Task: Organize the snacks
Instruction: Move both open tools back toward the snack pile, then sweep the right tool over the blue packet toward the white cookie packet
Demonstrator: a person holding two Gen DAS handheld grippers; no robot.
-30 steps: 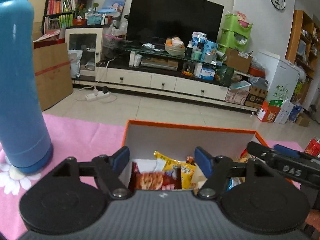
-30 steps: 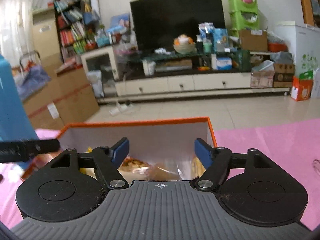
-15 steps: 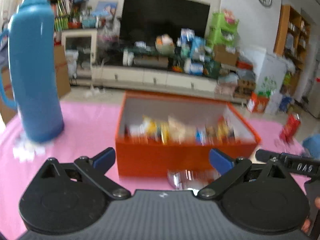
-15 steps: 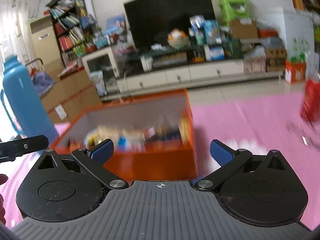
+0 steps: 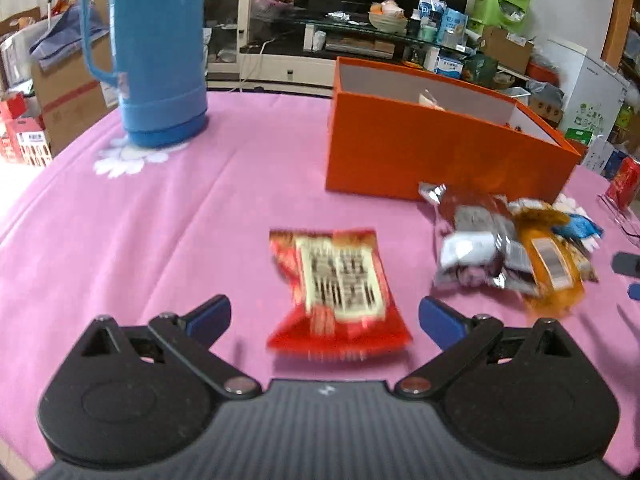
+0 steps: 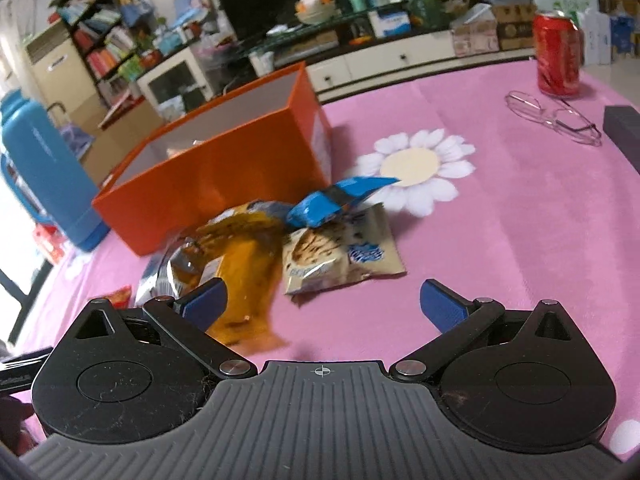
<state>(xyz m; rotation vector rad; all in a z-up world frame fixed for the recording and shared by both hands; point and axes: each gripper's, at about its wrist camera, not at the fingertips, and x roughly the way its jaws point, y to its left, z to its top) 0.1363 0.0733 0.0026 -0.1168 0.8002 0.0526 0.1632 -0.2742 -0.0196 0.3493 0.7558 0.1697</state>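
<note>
Fingers of the left gripper [image 5: 324, 316] stand wide apart, having just opened, empty, with a red snack packet [image 5: 340, 292] on the pink tablecloth [image 5: 160, 220] between them. Right gripper [image 6: 322, 304] likewise spread and empty, facing mixed packets [image 6: 340, 256] beside the orange box [image 6: 224, 176].

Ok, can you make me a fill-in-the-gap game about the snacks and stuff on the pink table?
1. The big box by the snacks is coloured ____.
2. The red snack packet lies between the fingers of the ____ gripper.
3. The glasses lie in front of a red ____.
4. The tall flask is coloured ____.

Missing words: orange; left; can; blue
</note>
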